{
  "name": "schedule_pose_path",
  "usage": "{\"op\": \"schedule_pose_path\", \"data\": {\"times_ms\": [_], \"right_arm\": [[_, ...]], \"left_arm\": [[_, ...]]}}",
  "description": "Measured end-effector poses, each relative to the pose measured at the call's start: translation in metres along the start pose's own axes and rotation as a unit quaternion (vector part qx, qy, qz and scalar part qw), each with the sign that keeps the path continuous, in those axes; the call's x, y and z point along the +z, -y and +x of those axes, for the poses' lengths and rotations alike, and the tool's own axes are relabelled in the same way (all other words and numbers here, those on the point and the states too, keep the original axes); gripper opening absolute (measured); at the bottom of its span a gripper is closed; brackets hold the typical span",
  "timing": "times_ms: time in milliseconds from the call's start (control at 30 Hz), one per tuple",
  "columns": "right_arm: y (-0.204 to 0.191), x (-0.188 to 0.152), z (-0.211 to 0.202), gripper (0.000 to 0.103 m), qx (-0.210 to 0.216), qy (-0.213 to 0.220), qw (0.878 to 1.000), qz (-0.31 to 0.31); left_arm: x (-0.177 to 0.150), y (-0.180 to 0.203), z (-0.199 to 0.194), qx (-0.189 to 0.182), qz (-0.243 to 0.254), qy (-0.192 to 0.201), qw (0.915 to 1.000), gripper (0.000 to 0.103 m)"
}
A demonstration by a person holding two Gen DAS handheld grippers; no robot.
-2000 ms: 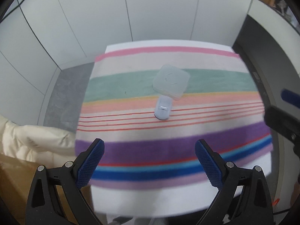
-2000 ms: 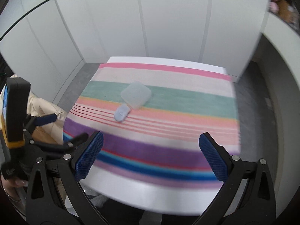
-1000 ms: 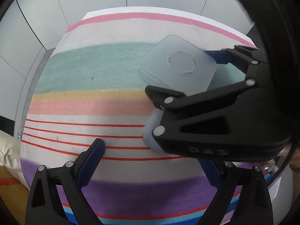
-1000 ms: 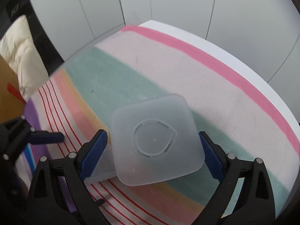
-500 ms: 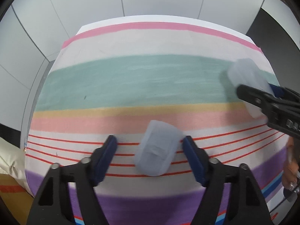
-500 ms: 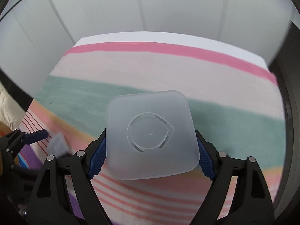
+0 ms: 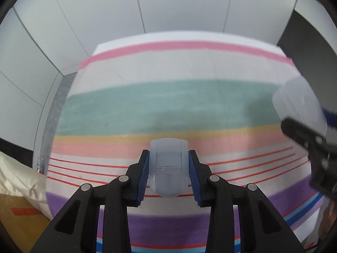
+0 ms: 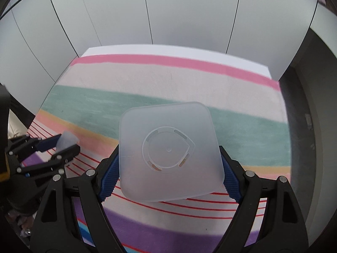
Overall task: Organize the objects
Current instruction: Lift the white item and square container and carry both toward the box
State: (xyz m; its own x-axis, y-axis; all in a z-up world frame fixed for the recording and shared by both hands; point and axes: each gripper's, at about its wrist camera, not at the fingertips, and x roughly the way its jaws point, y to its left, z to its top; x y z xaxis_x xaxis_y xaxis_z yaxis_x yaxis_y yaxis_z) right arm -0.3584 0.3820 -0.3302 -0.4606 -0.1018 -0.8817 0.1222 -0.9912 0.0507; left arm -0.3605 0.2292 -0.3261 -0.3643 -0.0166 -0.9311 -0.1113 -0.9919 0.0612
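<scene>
A small cap (image 7: 167, 166) is clamped by the left gripper (image 7: 168, 174); a square lid (image 8: 169, 154) is grasped by the right gripper (image 8: 168, 175) above the striped cloth (image 8: 189, 78).

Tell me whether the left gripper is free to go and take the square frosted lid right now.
Probably not. The left gripper is already shut on the small frosted container, and the square frosted lid is clamped in the right gripper, off to its right.
</scene>
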Motion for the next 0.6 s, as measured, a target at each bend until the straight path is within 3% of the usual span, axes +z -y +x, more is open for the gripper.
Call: {"op": "schedule_pose_path", "data": {"times_ms": [167,433,600], "right_arm": [[-0.015,0.016,-0.034,0.085,0.002,0.014,1.0,0.011],[-0.043,0.046,-0.126,0.085,-0.014,0.051,0.999,0.01],[-0.057,0.057,-0.19,0.085,-0.013,0.083,0.996,0.02]], "left_arm": [[0.019,-0.016,-0.047,0.007,-0.02,0.029,0.9993,0.036],[0.055,-0.05,-0.153,0.011,-0.046,0.076,0.996,0.036],[0.056,-0.061,-0.222,0.018,-0.048,0.113,0.9923,0.036]]}}
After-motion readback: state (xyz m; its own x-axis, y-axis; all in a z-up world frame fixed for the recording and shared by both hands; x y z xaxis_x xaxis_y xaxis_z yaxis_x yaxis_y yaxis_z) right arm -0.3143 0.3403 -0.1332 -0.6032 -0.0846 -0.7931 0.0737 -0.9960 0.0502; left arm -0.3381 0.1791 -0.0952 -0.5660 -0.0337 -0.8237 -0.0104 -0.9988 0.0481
